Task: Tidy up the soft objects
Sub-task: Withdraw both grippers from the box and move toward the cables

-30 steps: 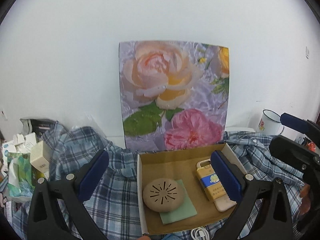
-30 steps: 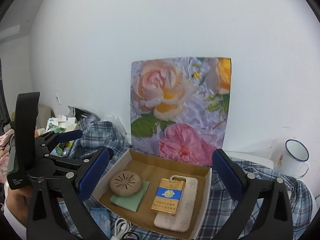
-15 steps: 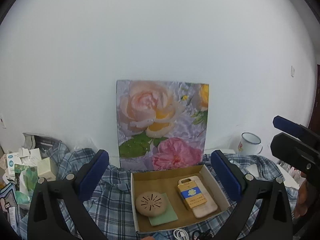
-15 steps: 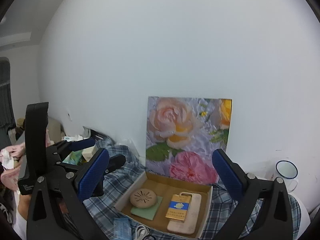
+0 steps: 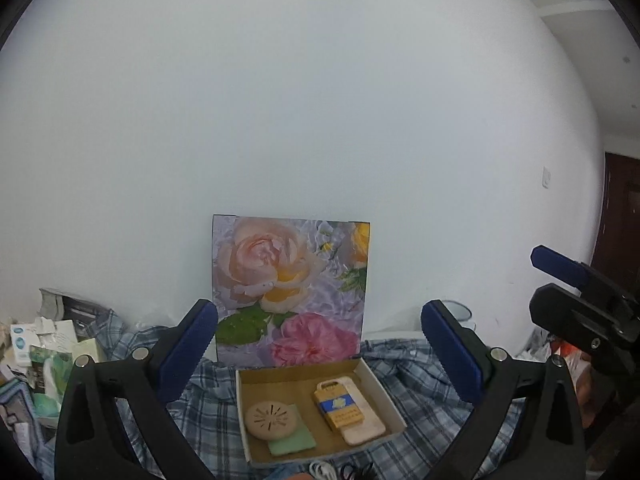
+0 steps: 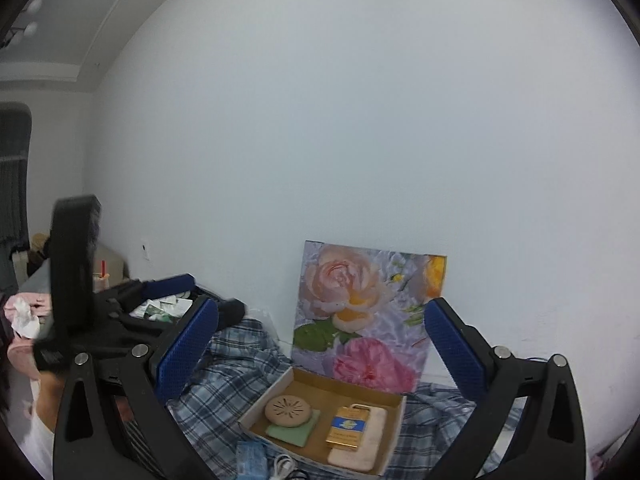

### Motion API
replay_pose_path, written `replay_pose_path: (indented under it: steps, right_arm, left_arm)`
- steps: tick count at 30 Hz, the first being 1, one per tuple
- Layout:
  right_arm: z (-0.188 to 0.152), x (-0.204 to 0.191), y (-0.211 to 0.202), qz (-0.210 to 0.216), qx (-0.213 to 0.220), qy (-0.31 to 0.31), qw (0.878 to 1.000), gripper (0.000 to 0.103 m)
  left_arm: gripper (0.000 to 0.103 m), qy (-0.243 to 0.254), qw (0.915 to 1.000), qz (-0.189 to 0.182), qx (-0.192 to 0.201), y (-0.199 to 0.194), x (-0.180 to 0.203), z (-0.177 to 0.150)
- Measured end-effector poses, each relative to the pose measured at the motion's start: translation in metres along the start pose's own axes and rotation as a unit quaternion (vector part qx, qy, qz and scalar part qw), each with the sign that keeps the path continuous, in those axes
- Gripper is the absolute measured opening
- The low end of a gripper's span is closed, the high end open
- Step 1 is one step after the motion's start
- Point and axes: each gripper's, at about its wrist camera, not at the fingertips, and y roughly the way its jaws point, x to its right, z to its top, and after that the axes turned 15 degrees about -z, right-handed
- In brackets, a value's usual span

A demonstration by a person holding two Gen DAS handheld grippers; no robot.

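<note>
Shirt, crumpled under the box, wants a low edge pinch from the left gripper and right gripper, both gaping, empty and high above it.

Gold pack: blue band with print, too small to read
Cartons at left: print perhaps present, illegible

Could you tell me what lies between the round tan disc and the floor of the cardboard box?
A flat green pad lies under the round tan disc, on the cardboard box floor; it sticks out at the disc's near side. Both wrist views show it.
</note>
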Motion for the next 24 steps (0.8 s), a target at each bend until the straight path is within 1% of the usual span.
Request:
replay_pose_path:
  steps: [4,11,13,19,24]
  right_arm:
    - [-0.005,0.005,-0.013,0.006,-0.006,-0.001,1.000,0.103]
    - [-0.020,0.005,-0.028,0.011,-0.012,-0.015,1.000,0.103]
    - [-0.027,0.007,-0.028,0.015,-0.015,-0.012,1.000,0.103]
    - [-0.056,0.007,-0.022,0.023,-0.033,-0.012,0.999,0.103]
    - [-0.077,0.009,-0.011,0.025,-0.043,-0.004,0.999,0.103]
  left_arm:
    - [0.103,0.024,0.9996,0.005,-0.013,-0.015,0.011,-0.002]
    - [0.103,0.026,0.9994,-0.002,-0.024,-0.028,0.018,-0.023]
    - [0.103,0.027,0.9991,-0.010,-0.032,-0.026,0.018,-0.033]
    - [0.103,0.027,0.9977,-0.014,-0.061,-0.014,0.016,-0.063]
    - [0.103,0.025,0.9954,0.004,-0.092,0.002,0.009,-0.090]
